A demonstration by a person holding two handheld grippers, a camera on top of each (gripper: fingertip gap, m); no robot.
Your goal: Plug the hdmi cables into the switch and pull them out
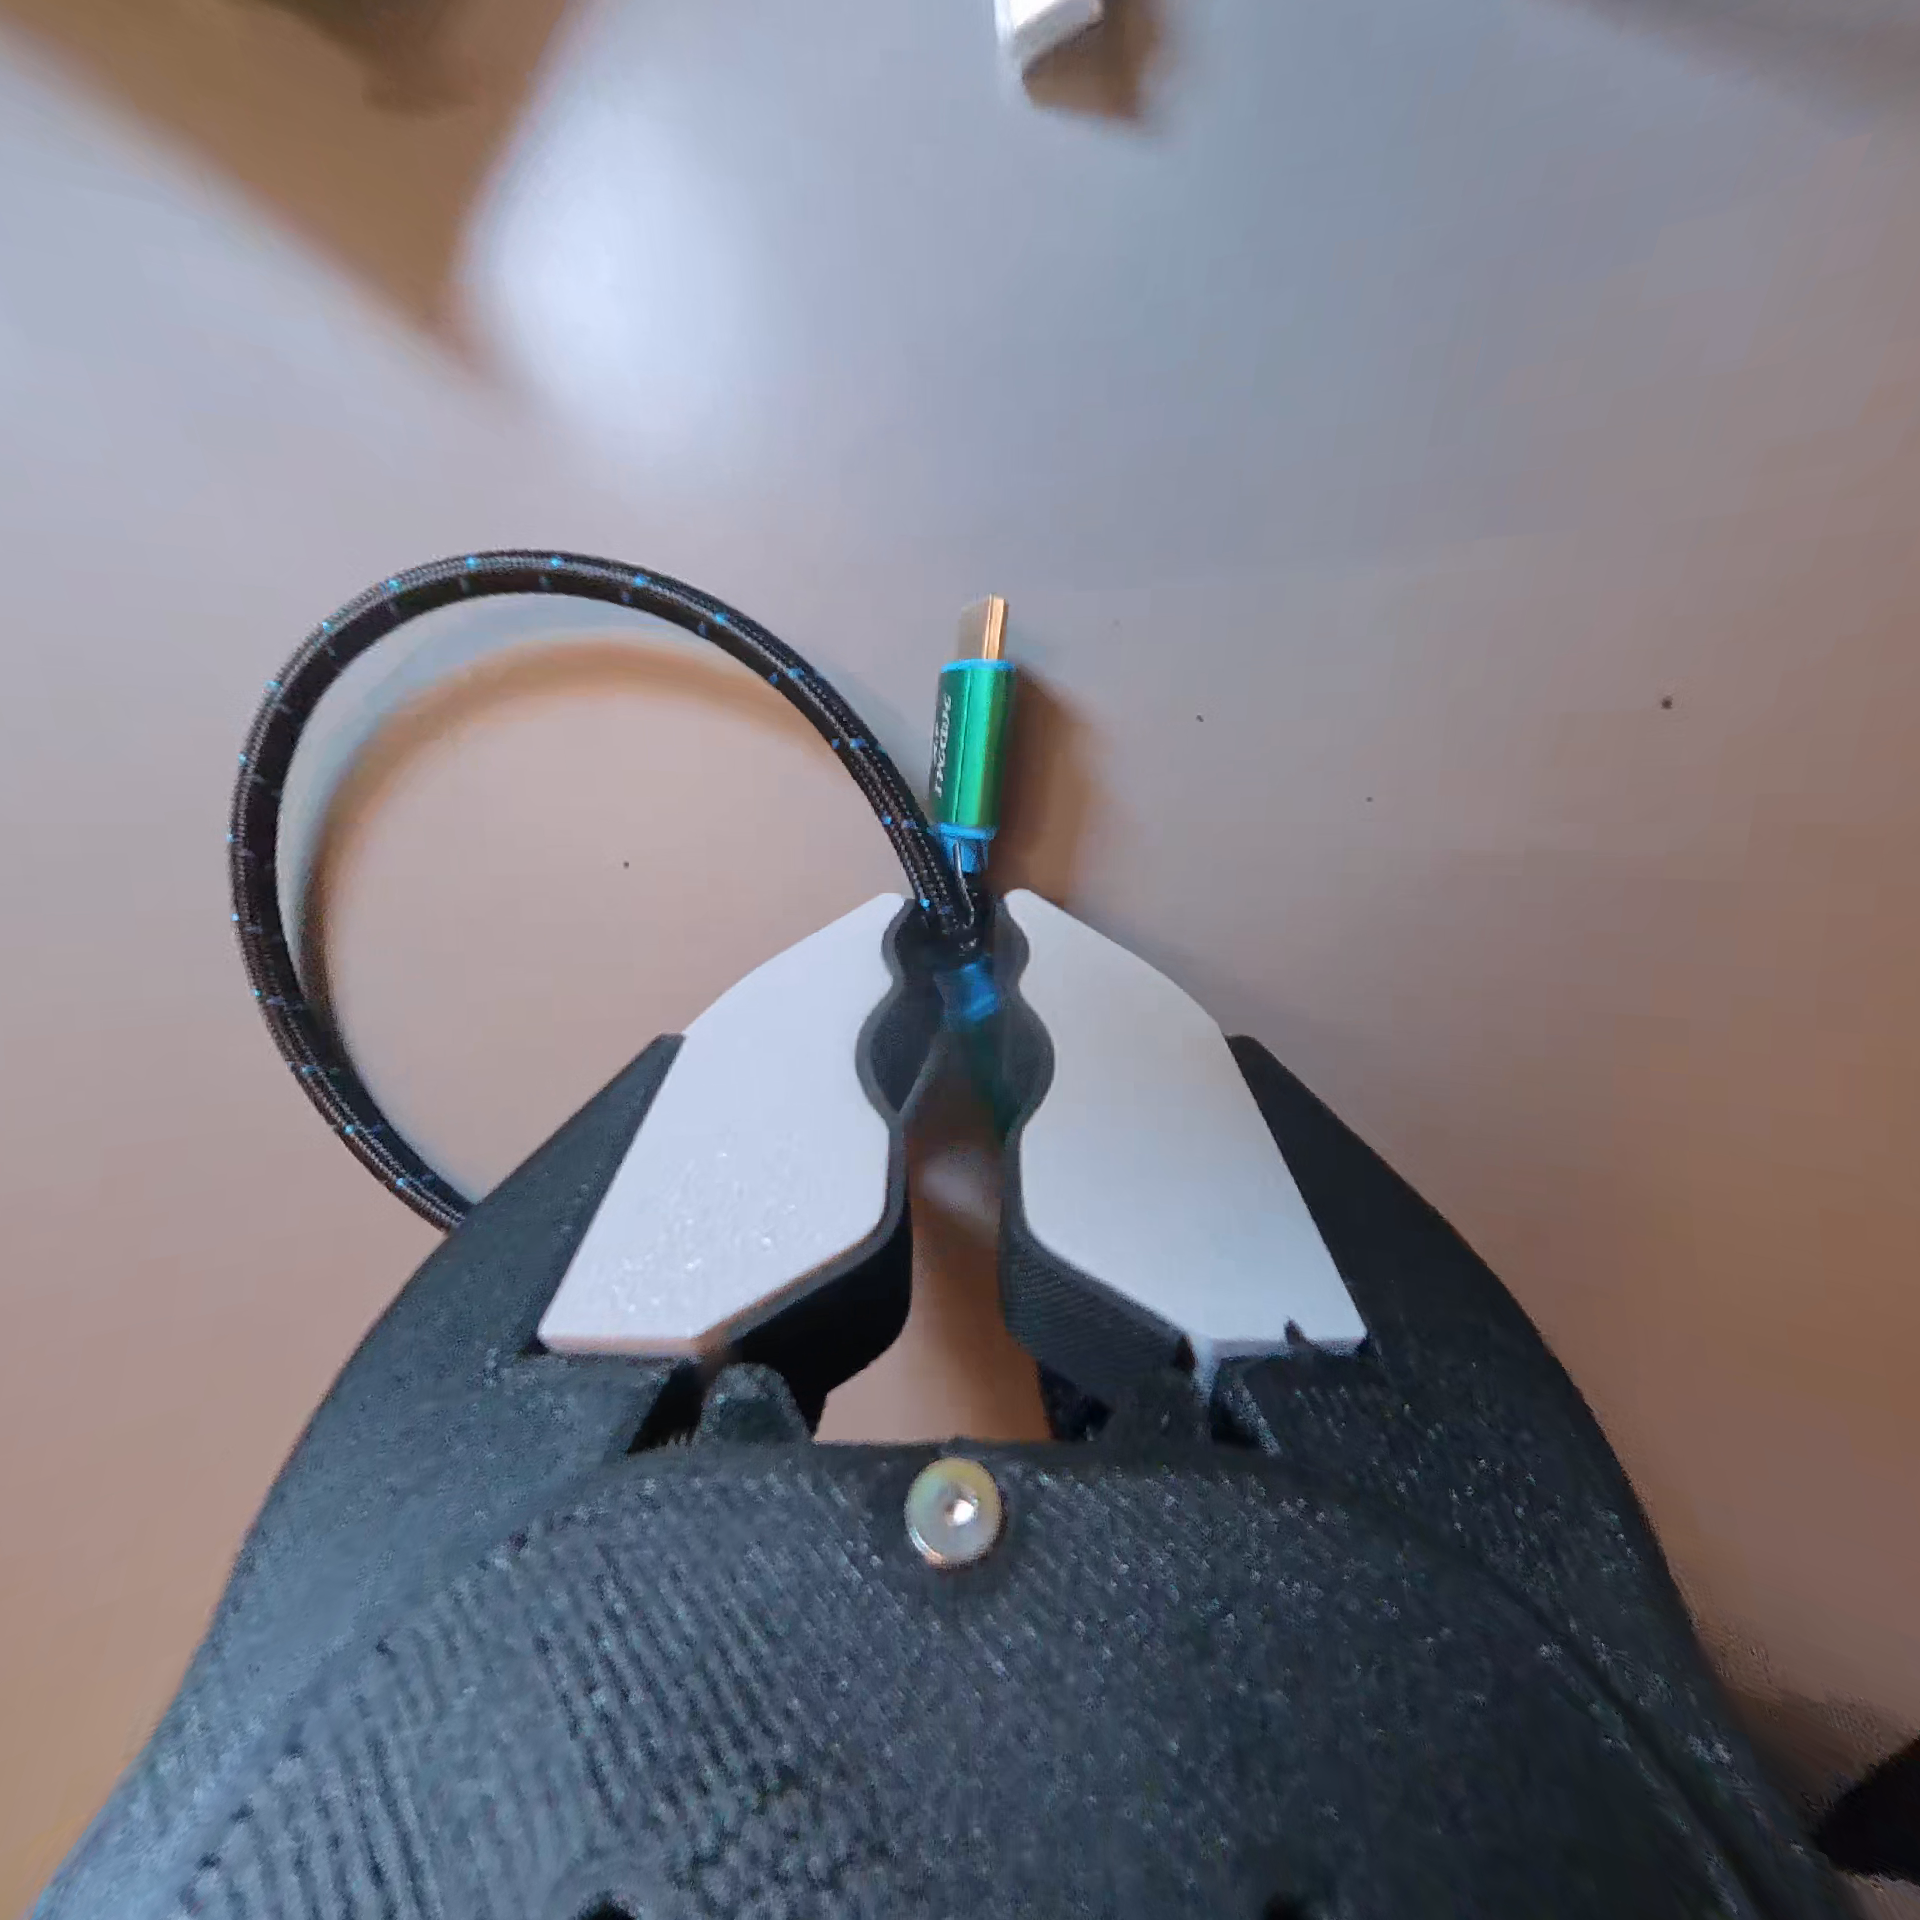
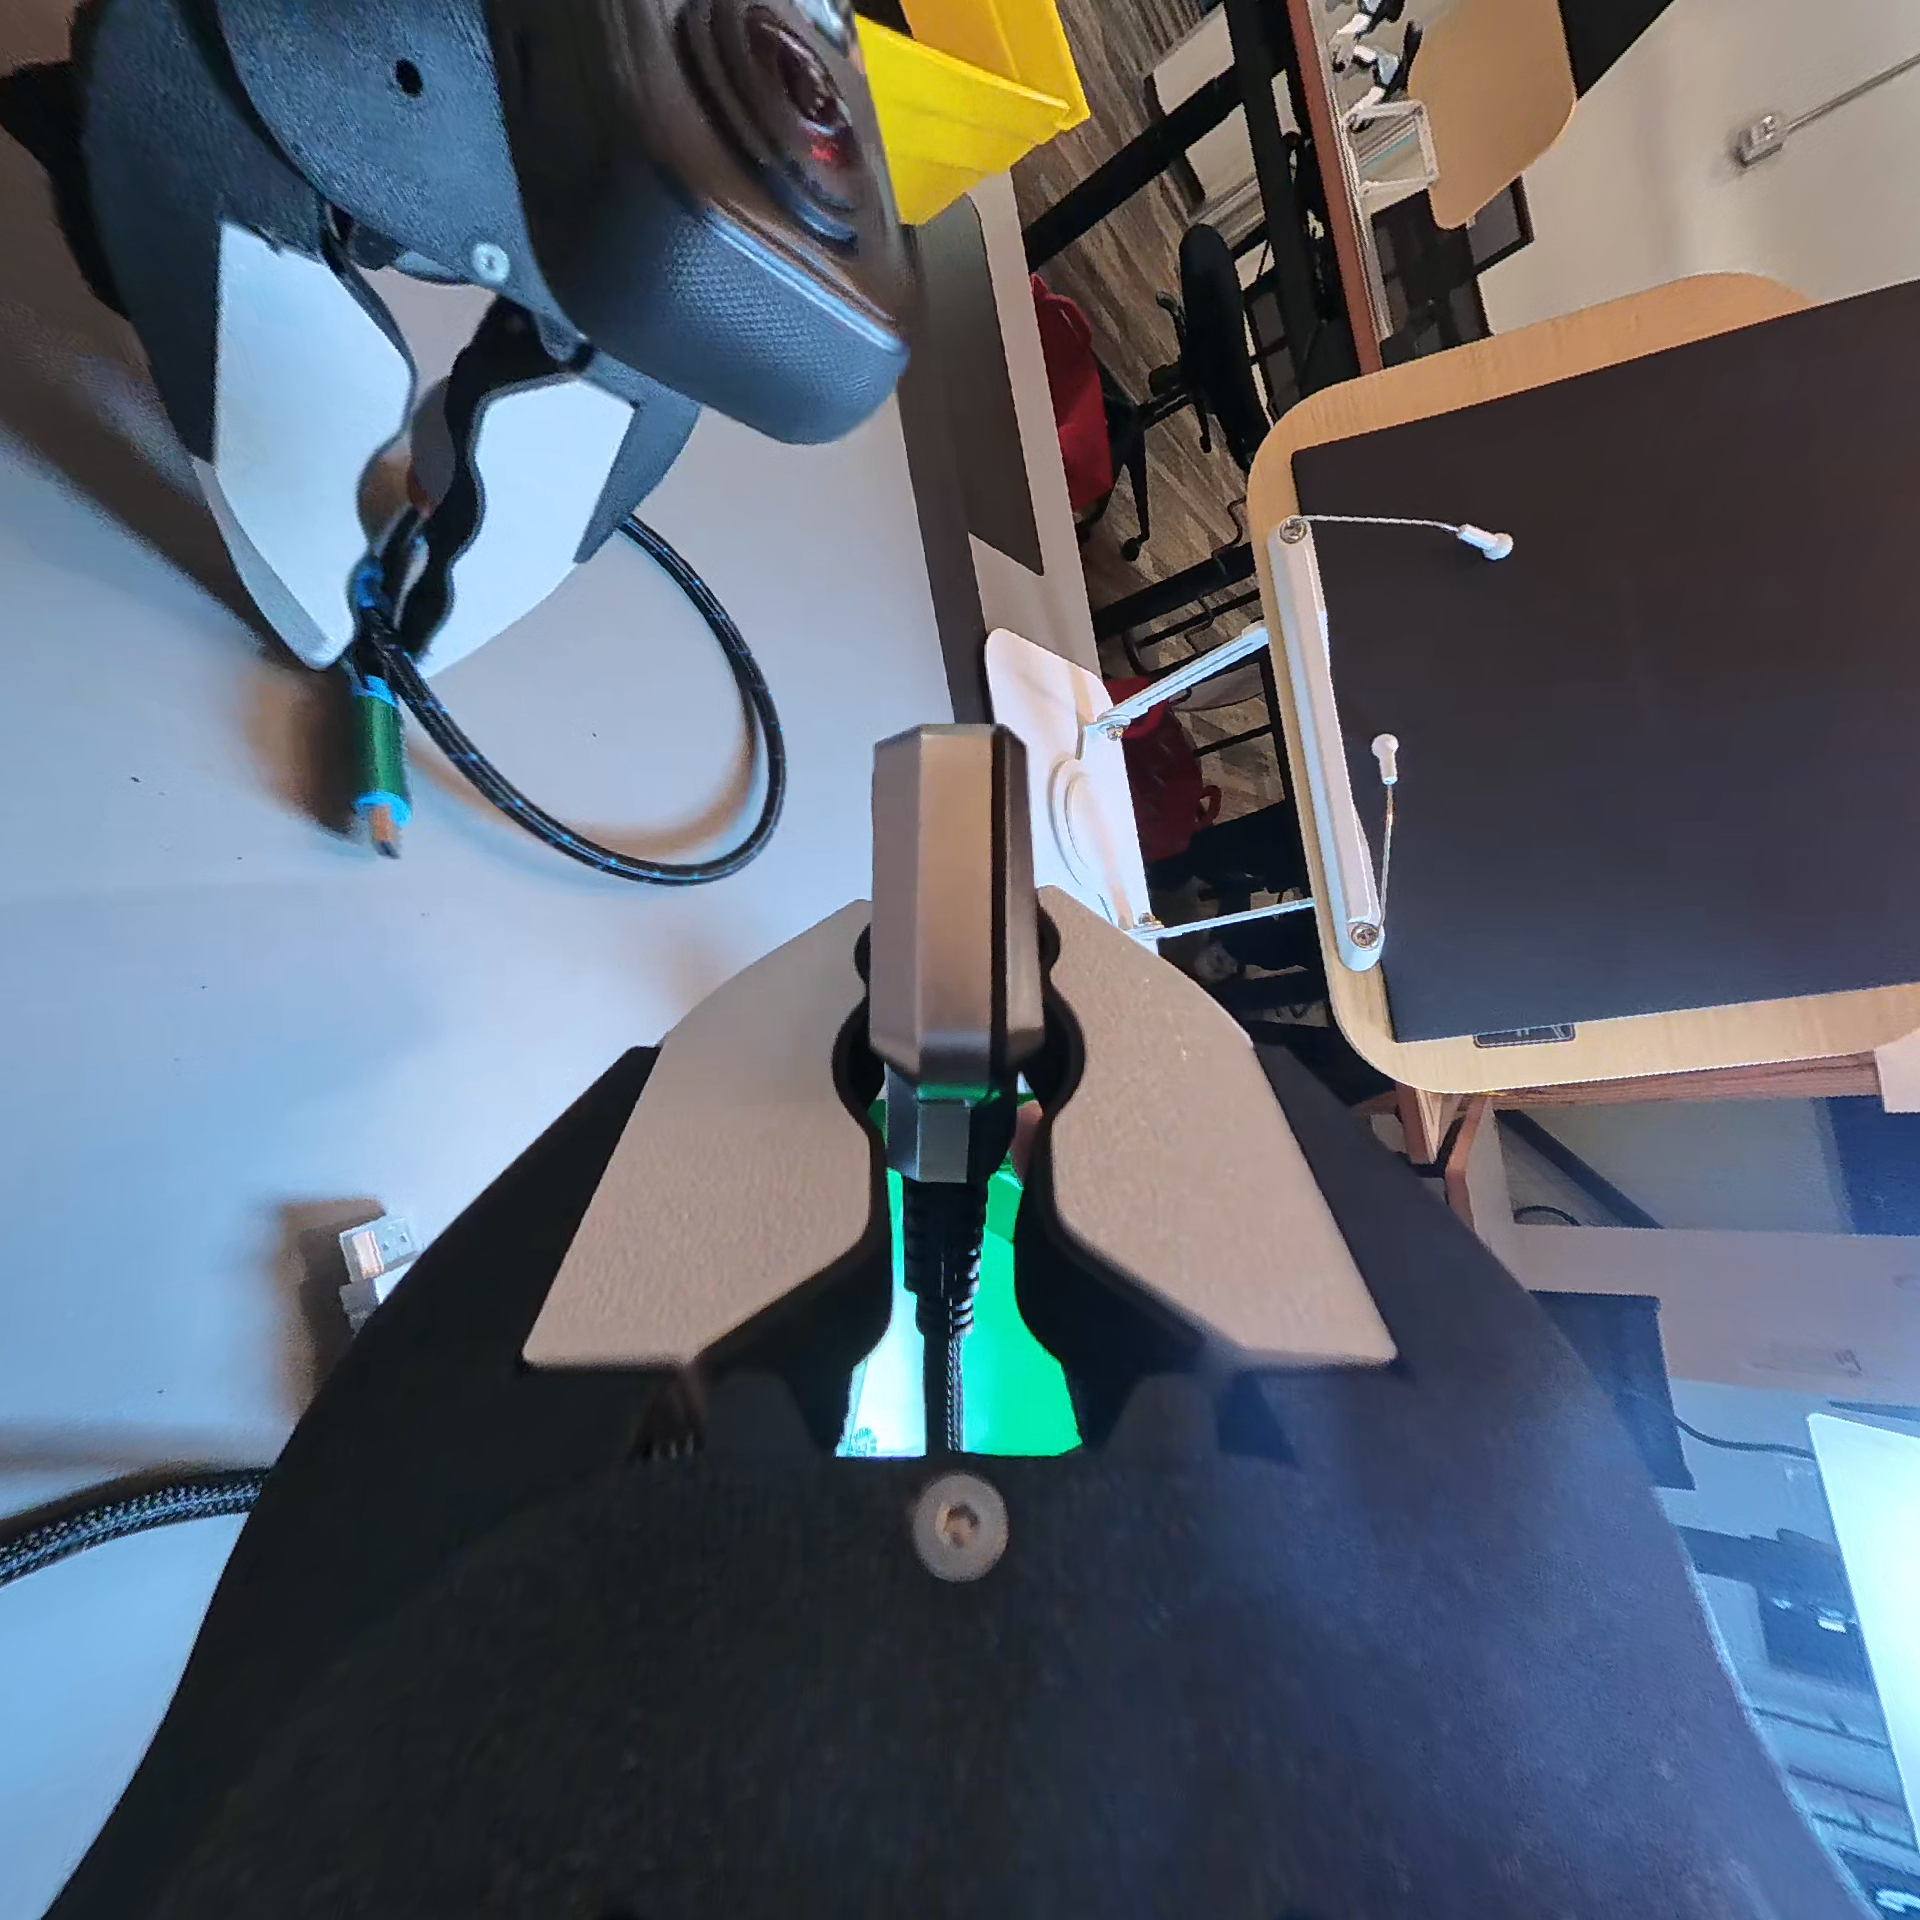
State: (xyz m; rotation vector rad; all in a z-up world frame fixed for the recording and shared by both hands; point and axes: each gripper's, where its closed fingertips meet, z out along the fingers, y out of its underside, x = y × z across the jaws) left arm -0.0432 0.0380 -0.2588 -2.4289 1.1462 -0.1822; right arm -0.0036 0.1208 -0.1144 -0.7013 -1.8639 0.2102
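Observation:
My left gripper (image 1: 961, 912) is shut on a black braided cable with blue flecks (image 1: 312, 748), just behind its green HDMI plug (image 1: 971, 732). The plug's gold tip points ahead, just above the table. The cable loops out to the left. My right gripper (image 2: 954, 906) is shut on a dark grey HDMI plug (image 2: 951, 883) that sticks out past the fingertips, its cable running back between the fingers. The left gripper (image 2: 384, 644) and green plug (image 2: 376, 764) also show in the right wrist view. A small silver box with ports, probably the switch (image 2: 366, 1252), lies half hidden beside my right gripper.
The white table (image 2: 208, 987) ends at an edge right of the grippers. A yellow bin (image 2: 966, 104) stands at the far end. Another braided cable (image 2: 104, 1517) lies at lower left. A blurred white object (image 1: 1055, 31) lies far ahead. A wood-rimmed black board (image 2: 1610, 675) stands beyond the table. Some 15 cm of space lies between my two pairs of fingers.

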